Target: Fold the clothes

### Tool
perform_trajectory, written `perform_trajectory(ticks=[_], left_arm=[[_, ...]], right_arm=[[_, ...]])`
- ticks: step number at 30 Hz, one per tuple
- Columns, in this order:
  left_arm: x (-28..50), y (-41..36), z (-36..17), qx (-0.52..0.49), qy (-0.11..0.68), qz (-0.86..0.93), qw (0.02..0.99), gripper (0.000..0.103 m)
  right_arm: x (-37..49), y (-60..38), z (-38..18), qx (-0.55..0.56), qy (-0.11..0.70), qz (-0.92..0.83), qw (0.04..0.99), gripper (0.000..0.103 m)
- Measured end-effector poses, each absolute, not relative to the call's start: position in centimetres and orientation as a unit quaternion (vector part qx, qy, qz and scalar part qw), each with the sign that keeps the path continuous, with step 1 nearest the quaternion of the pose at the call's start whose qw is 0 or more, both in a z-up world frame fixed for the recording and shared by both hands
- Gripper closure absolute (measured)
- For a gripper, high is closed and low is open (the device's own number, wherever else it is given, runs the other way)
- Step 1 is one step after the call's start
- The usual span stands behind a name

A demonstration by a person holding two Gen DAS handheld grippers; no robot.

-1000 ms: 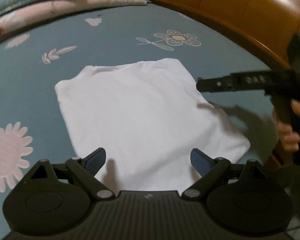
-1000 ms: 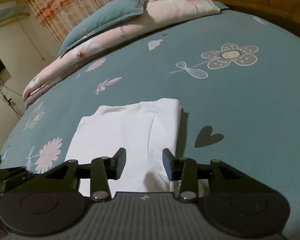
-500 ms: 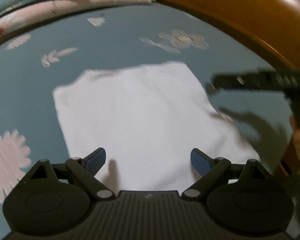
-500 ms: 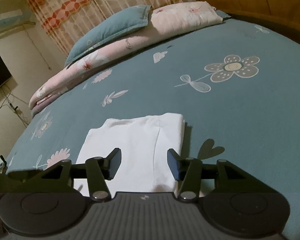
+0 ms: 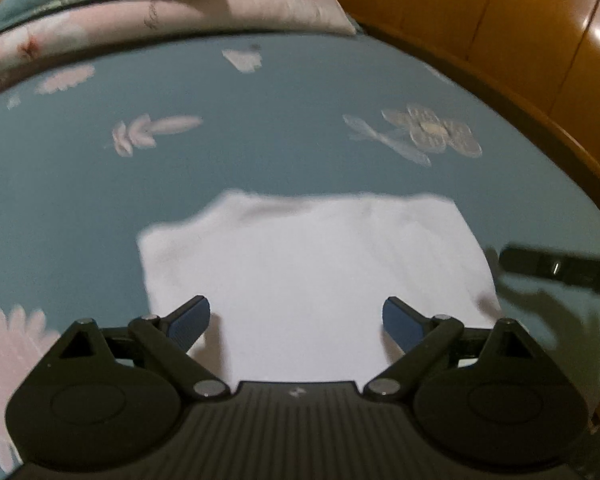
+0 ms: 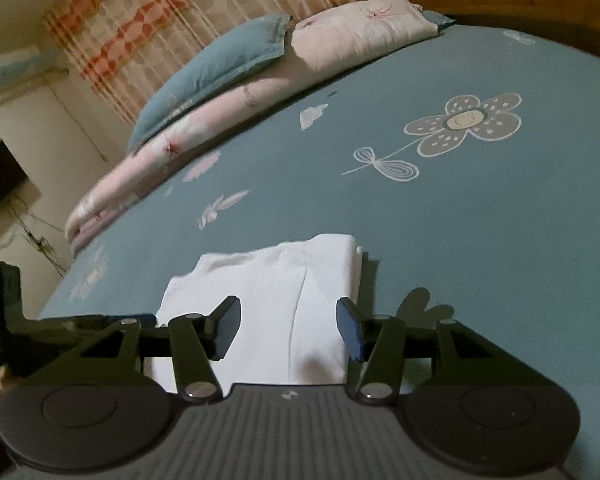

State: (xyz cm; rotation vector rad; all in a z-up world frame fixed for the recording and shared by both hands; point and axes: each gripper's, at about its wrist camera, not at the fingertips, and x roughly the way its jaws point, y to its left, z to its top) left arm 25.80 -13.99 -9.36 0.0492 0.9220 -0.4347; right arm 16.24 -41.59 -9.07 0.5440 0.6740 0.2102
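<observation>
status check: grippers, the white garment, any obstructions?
Left hand-held gripper open, empty. Right hand-held gripper open, empty. White garment folded, flat on bed. Nothing blocking.

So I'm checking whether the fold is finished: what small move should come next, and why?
Probably back both grippers away and leave the white garment where it is. It already lies as a compact folded rectangle on the blue bedsheet, and the left gripper and right gripper are both open and hold nothing.

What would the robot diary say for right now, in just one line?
white folded garment: flat on blue bedsheet | left hand-held gripper: open, empty | right hand-held gripper: open, empty
</observation>
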Motion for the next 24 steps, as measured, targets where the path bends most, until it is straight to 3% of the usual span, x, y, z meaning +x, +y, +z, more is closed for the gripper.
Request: perform_trajectory(ticks=[9, 14, 24], left_arm=[[28.1, -13.6, -9.2, 0.006, 0.443, -0.186, 0.877, 0.010], [29.4, -13.4, -9.2, -0.004, 0.444, -0.174, 0.879, 0.010], [23.2, -10.8, -5.4, -0.048, 0.454, -0.171, 0.873, 0.010]], right_arm=[[18.2, -42.5, -11.0, 0.288, 0.332, 0.103, 0.892, 0.045], [18.2, -42.8, -11.1, 0.291, 0.331, 0.098, 0.892, 0.039], [18.1, -43.5, -11.4, 0.298, 0.329, 0.088, 0.892, 0.038]])
